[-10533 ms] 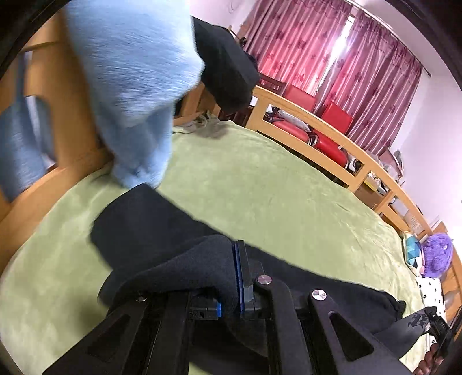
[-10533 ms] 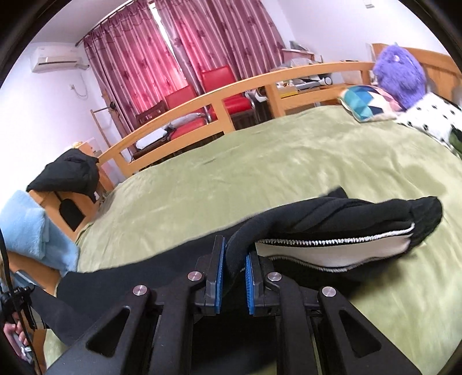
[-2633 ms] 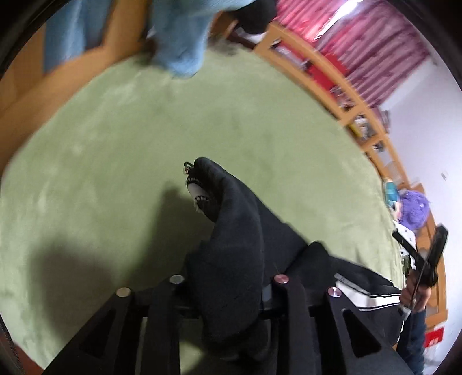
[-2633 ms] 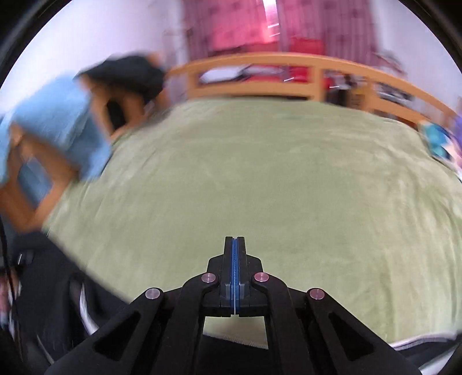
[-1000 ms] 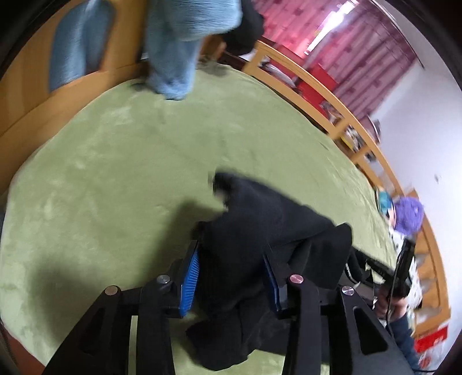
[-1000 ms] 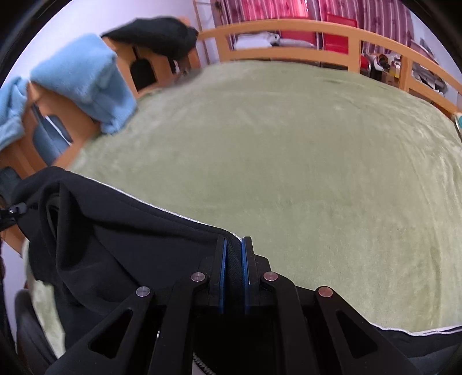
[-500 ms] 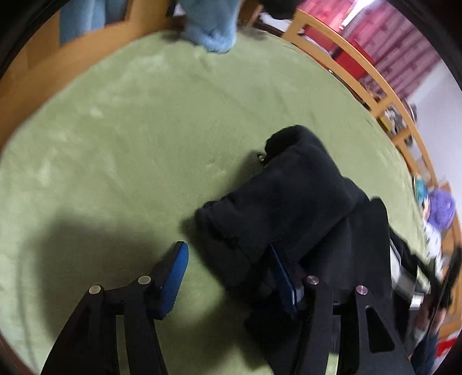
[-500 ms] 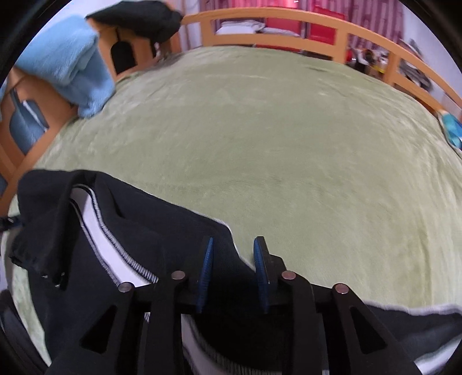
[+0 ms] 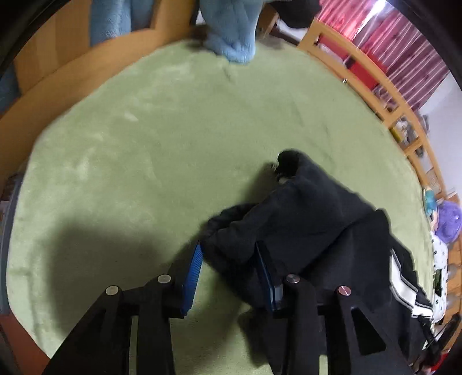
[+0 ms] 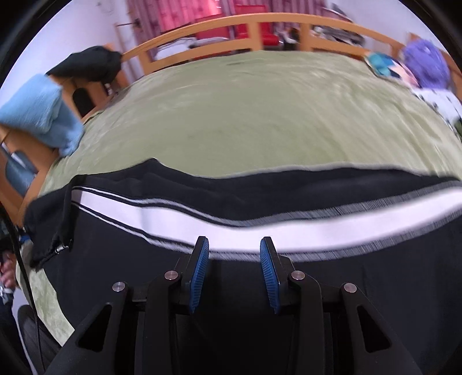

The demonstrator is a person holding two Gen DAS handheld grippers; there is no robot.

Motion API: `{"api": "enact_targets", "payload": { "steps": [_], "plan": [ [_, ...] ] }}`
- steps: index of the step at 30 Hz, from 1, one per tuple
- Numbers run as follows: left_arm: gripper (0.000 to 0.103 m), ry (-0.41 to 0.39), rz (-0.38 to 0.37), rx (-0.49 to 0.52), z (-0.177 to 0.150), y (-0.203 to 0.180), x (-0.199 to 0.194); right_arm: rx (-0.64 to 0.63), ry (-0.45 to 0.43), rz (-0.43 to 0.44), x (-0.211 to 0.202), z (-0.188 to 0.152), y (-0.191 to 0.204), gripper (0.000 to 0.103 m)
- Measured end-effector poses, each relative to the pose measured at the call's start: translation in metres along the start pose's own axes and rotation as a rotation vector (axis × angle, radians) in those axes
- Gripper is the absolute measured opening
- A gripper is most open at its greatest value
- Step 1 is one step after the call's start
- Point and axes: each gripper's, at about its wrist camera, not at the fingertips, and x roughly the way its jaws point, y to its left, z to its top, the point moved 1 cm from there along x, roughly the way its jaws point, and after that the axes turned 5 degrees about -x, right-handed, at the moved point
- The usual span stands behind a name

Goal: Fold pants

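Both grippers are open over the bed. The left gripper (image 9: 228, 269) has its blue pads spread, and a bunched fold of the black pants (image 9: 306, 219) sits in the gap, touching the right-hand pad but not squeezed. The pants lie on the green blanket (image 9: 150, 138), heaped on the right of the left view, with a dark cuff end poking out toward the middle of the bed. Over on the right view, the right gripper (image 10: 234, 261) is also released, jaws apart, hovering over the pants (image 10: 317, 196), which stretch flat across the near edge of the blanket (image 10: 260, 115), white side stripe (image 10: 260, 228) running side to side just ahead of the fingertips. A light blue towel (image 10: 43, 112) hangs on the wooden bed frame (image 10: 245, 21), a black garment (image 10: 89, 67) draped beside it, and a purple plush toy (image 10: 426, 63) sits at the far corner. No containers in view; the picture is blurred.
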Motion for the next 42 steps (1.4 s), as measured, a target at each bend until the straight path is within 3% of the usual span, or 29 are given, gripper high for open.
{"api": "enact_targets", "payload": {
  "steps": [3, 6, 8, 10, 13, 15, 16, 17, 18, 21, 22, 24, 27, 29, 36, 40, 42],
  "plan": [
    [0.061, -0.093, -0.069, 0.031, 0.013, -0.012, -0.026, 0.020, -0.004, -0.020, -0.009, -0.011, -0.010, 0.037],
    [0.067, -0.178, -0.111, 0.119, 0.039, -0.041, -0.042, 0.055, -0.020, -0.027, -0.018, -0.020, -0.024, 0.037],
    [0.072, -0.166, -0.139, 0.140, 0.057, -0.058, -0.033, 0.094, -0.029, -0.025, -0.019, -0.022, -0.031, 0.037],
    [0.072, -0.079, -0.124, 0.142, 0.071, -0.072, -0.006, 0.117, -0.028, -0.025, -0.018, -0.024, -0.038, 0.037],
    [0.070, 0.025, -0.074, 0.138, 0.077, -0.076, 0.035, 0.122, -0.023, -0.060, -0.018, -0.027, -0.041, 0.037],
    [0.061, 0.110, -0.035, 0.125, 0.076, -0.076, 0.067, 0.133, -0.019, -0.081, -0.020, -0.031, -0.043, 0.037],
    [0.026, 0.148, -0.049, 0.112, 0.074, -0.073, 0.076, 0.144, -0.017, -0.091, -0.021, -0.033, -0.045, 0.037],
    [0.004, 0.179, -0.098, 0.099, 0.074, -0.075, 0.085, 0.157, -0.014, -0.102, -0.022, -0.036, -0.047, 0.037],
    [0.003, 0.172, -0.171, 0.078, 0.076, -0.076, 0.088, 0.167, -0.011, -0.109, -0.023, -0.038, -0.049, 0.037],
    [0.003, -0.101, -0.267, 0.154, 0.087, -0.086, 0.045, 0.194, -0.001, -0.133, -0.024, -0.044, -0.053, 0.037],
    [0.004, -0.132, -0.310, 0.163, 0.091, -0.088, 0.036, 0.198, 0.002, -0.140, -0.024, -0.044, -0.054, 0.037],
    [0.005, -0.118, -0.295, 0.131, 0.097, -0.086, 0.039, 0.202, 0.005, -0.151, -0.026, -0.046, -0.055, 0.037],
    [0.008, 0.001, -0.143, 0.118, 0.099, -0.087, 0.070, 0.203, -0.010, -0.153, -0.030, -0.047, -0.055, 0.037],
    [0.011, 0.031, -0.095, 0.124, 0.093, -0.087, 0.073, 0.214, -0.009, -0.144, -0.030, -0.048, -0.056, 0.037],
    [0.016, -0.107, -0.005, 0.242, 0.061, -0.105, 0.016, 0.212, -0.025, -0.117, -0.044, -0.058, -0.058, 0.037],
    [0.017, -0.099, -0.021, 0.223, 0.066, -0.105, -0.001, 0.225, -0.064, -0.076, -0.057, -0.060, -0.062, 0.037],
    [0.020, -0.120, -0.109, 0.231, 0.063, -0.108, -0.015, 0.218, -0.073, -0.057, -0.062, -0.061, -0.063, 0.037]
  ]
}}
